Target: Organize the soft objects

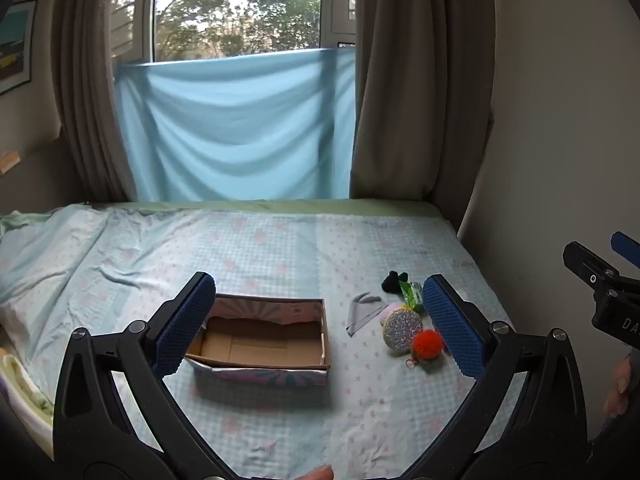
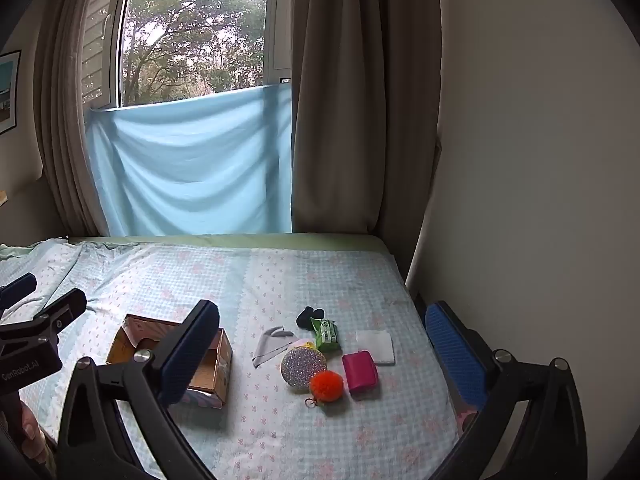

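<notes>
Sorting not yet begun, by the look. Cardboard box (image 2: 176,356) sitting empty on bed (image 2: 280,432). Soft items lying right of box: orange pompom (image 2: 326,385) nearest, pink pouch (image 2: 360,371), glitter disc (image 2: 303,366). Left gripper (image 1: 316,320) and right gripper (image 2: 324,360) hovering, jaws gaping wide, gripping nothing. Next move likely calling for right gripper descending onto pompom, pinching gently.

On the black body of the left hand-held gripper (image 2: 30,320) we read "GenRobot.AI". On the black right hand-held gripper (image 1: 600,264) we make out only "DA". The print on the green wipes packet (image 2: 327,334) is too small for us to read.
</notes>
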The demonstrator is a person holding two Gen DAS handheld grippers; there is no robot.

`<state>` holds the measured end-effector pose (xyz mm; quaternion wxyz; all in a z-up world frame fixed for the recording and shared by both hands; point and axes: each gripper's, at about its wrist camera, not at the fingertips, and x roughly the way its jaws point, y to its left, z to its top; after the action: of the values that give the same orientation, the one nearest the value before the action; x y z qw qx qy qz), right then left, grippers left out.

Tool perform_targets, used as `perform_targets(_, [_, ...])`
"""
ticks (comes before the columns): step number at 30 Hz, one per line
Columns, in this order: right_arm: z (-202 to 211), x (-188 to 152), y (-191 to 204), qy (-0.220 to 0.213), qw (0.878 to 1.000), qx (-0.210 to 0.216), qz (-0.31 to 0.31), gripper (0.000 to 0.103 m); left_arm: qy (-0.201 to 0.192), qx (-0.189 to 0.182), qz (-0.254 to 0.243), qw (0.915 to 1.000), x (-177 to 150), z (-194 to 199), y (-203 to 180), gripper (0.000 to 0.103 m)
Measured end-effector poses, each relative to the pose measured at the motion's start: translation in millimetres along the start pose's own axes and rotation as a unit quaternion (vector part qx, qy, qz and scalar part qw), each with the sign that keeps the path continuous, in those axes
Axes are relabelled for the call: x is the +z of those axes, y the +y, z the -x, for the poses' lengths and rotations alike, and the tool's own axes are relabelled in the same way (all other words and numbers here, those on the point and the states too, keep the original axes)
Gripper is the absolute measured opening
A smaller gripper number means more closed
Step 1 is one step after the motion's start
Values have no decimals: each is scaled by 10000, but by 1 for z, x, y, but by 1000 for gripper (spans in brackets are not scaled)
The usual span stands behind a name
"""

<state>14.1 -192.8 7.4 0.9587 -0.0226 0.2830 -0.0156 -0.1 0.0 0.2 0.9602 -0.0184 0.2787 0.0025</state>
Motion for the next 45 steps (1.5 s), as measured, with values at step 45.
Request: perform_targets(45, [-2,1,-1,41,10000,-36,-43,103,-49,70,-56,9999,-2,3,-2,103])
